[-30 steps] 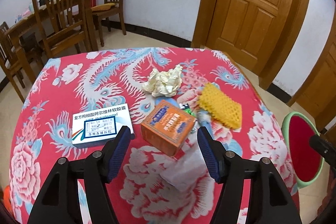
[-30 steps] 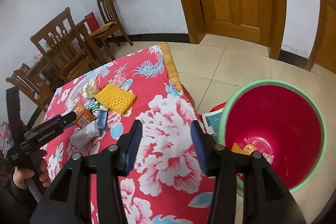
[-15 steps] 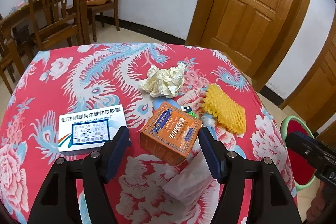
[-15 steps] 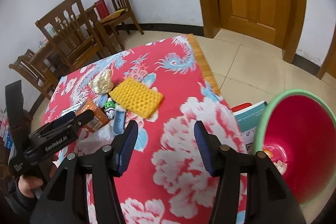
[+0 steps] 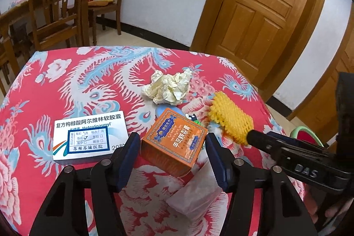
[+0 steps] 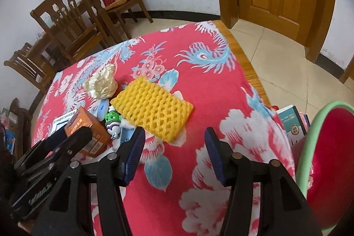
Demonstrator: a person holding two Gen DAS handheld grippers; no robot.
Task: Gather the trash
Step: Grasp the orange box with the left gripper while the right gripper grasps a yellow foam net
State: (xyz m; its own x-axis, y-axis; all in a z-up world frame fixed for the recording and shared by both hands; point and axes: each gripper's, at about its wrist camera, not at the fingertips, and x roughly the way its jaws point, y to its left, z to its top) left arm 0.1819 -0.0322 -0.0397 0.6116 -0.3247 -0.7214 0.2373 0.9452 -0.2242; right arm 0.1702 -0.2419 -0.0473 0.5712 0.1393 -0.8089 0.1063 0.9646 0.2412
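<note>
Trash lies on the red flowered tablecloth (image 5: 66,90): an orange box (image 5: 174,142), a white medicine box (image 5: 88,136), crumpled cream paper (image 5: 170,87), a yellow foam net (image 5: 230,117) and a clear plastic wrapper (image 5: 194,194). My left gripper (image 5: 172,158) is open, its fingers on either side of the orange box's near end. My right gripper (image 6: 174,154) is open and empty, just short of the yellow foam net (image 6: 152,105). The red bin with a green rim (image 6: 327,158) stands off the table's right side.
A small green and white toy (image 6: 114,122) and a blue item (image 6: 102,108) lie between the orange box (image 6: 88,129) and the net. Wooden chairs (image 5: 57,6) stand behind the table. Books (image 6: 292,123) lie by the bin. A wooden door (image 5: 265,6) is at the back right.
My right gripper has swung left from over the bin toward the yellow foam net. My left gripper has come closer around the orange box. Both stayed open.
</note>
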